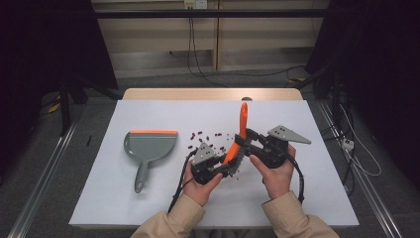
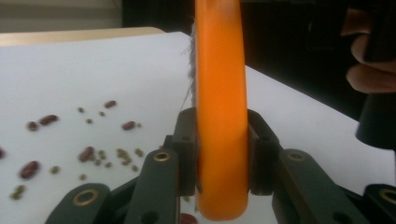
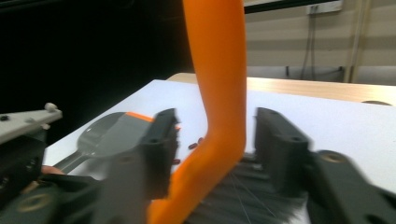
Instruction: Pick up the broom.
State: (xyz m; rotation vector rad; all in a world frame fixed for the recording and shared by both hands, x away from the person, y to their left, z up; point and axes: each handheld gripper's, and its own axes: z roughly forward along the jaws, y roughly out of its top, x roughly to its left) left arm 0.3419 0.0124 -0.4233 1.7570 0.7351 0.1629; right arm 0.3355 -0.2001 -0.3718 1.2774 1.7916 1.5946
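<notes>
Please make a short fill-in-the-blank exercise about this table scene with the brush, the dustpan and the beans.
1. The left gripper is shut on the ____ brush.
2. The right gripper has its jaws ____ around the brush handle.
3. The grey dustpan lies to the ____ of the beans in the high view.

Missing words: orange; open; left

The brush (image 1: 236, 144) has an orange handle and dark bristles. It stands tilted above the white table, with the handle pointing up and away from the person. Its lower end is held between two black pads, and the bristles face down.
</notes>
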